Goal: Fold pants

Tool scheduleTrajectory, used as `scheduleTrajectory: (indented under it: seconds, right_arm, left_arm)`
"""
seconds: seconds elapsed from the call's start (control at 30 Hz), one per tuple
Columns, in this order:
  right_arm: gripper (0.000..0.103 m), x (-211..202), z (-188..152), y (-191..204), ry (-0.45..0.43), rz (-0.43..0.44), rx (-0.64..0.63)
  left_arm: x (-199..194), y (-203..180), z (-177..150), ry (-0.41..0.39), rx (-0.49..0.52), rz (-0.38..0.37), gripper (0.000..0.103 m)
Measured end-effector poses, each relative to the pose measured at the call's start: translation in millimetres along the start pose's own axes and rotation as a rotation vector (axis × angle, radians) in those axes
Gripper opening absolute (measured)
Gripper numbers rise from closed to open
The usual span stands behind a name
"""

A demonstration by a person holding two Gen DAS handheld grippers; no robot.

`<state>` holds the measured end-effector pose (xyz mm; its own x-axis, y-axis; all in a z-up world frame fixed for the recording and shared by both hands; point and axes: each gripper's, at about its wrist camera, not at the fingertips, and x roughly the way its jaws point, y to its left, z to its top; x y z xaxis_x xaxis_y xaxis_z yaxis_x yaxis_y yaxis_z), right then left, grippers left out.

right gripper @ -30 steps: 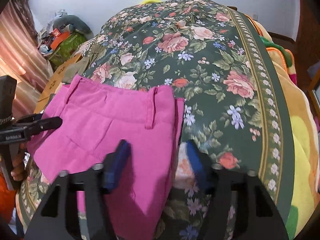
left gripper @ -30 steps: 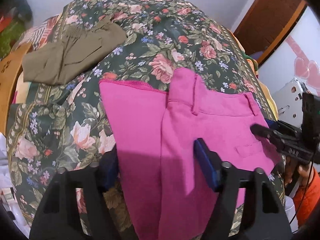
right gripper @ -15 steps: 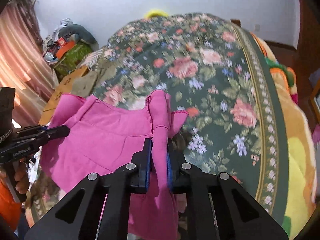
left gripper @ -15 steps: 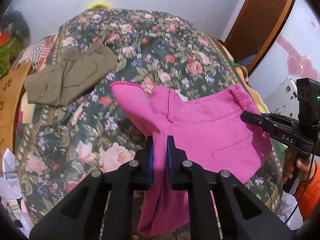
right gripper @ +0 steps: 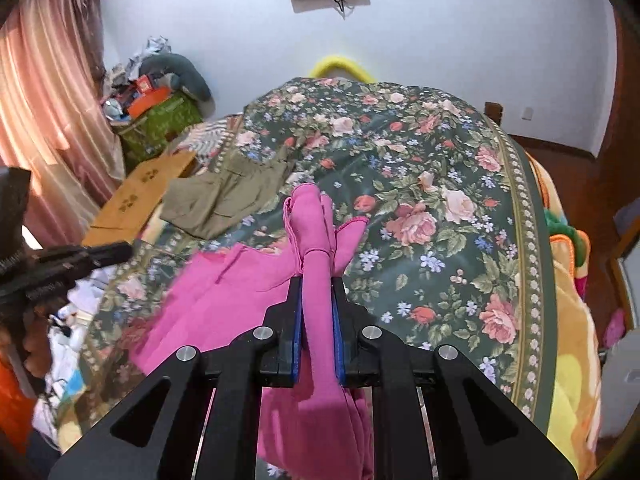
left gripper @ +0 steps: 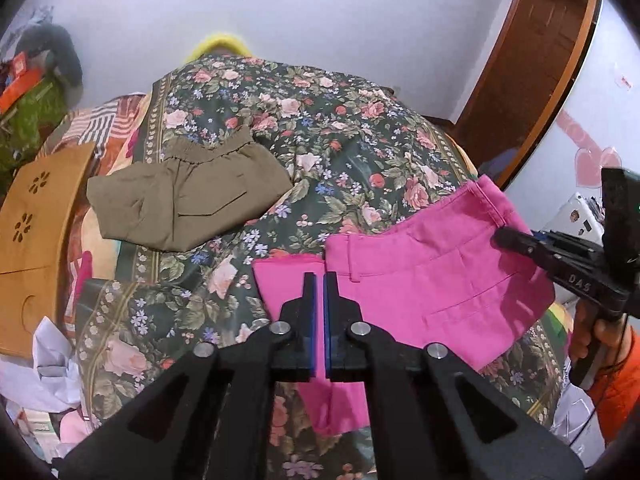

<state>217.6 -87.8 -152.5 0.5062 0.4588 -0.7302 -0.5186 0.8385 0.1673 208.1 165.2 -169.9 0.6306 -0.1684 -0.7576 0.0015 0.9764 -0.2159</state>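
Pink pants (left gripper: 432, 280) hang between your 2 grippers above the floral bedspread (left gripper: 340, 140): left gripper (left gripper: 319, 280) pinches 1 waistband end, right gripper (right gripper: 316, 284) clamps the bunched other end. The waistband runs hand to hand, legs trailing toward you.

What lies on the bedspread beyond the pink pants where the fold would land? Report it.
Little does. Both the left gripper and the right gripper are shut on the pink pants. The floral bedspread ahead is bare; the folded olive pants lie off to the left, apart.
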Motion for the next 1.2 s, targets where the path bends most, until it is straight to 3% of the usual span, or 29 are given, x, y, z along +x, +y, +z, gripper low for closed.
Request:
scheduleTrajectory:
  seconds: [0.03,0.07,0.13,0.17,0.2,0.3,0.47,0.53,0.6,0.8,0.93,1.03,1.1,1.13,1.17,1.2]
  right_arm:
    - [0.011,1,-2,-2,0.007,-0.006,0.005]
    - [0.011,4,-4,-6,0.015,-0.011,0.015]
    - [0.011,8,-11,-14,0.039,-0.025,0.031]
    - [0.011,10,-15,-18,0.052,-0.030,0.039]
    - [0.011,13,-19,-22,0.069,-0.037,0.045]
    - [0.011,21,-31,-31,0.107,-0.044,0.053]
    - [0.017,33,-47,-42,0.191,-0.027,0.087]
    - [0.019,32,-54,-44,0.198,-0.024,0.083]
    - [0.032,31,-60,-47,0.205,-0.019,0.086]
    - [0.040,36,-75,-61,0.240,0.038,0.131]
    - [0.046,40,-76,-63,0.223,0.073,0.138]
    - [0.047,47,-71,-62,0.224,0.083,0.128]
    - [0.046,52,-68,-61,0.227,0.097,0.124]
    - [0.042,54,-66,-60,0.226,0.099,0.122]
    - [0.030,57,-65,-59,0.227,0.101,0.118]
    - [0.022,58,-64,-59,0.228,0.101,0.117]
  left_arm:
    - [2,3,0,0.011,-0.004,-0.002,0.006]
    - [5,5,-1,0.025,-0.005,-0.007,0.016]
    - [15,7,-5,0.060,-0.015,-0.018,0.043]
    - [20,8,-7,0.072,-0.024,-0.019,0.062]
    - [25,9,-9,0.082,-0.039,-0.023,0.073]
    - [42,13,-18,0.137,-0.104,-0.037,0.081]
    - [67,15,-33,0.221,-0.198,-0.094,0.081]
    - [69,9,-36,0.217,-0.181,-0.089,0.081]
    - [69,2,-39,0.214,-0.155,-0.081,0.081]
    - [83,-13,-41,0.244,-0.111,-0.055,0.081]
    - [90,-15,-37,0.232,-0.133,-0.030,0.076]
    - [93,-21,-33,0.223,-0.113,-0.005,0.063]
    - [92,-29,-30,0.212,-0.078,0.017,0.047]
    - [90,-33,-29,0.203,-0.058,0.032,0.042]
    - [88,-37,-28,0.194,-0.040,0.039,0.030]
    - [87,-41,-27,0.187,-0.029,0.045,0.026]
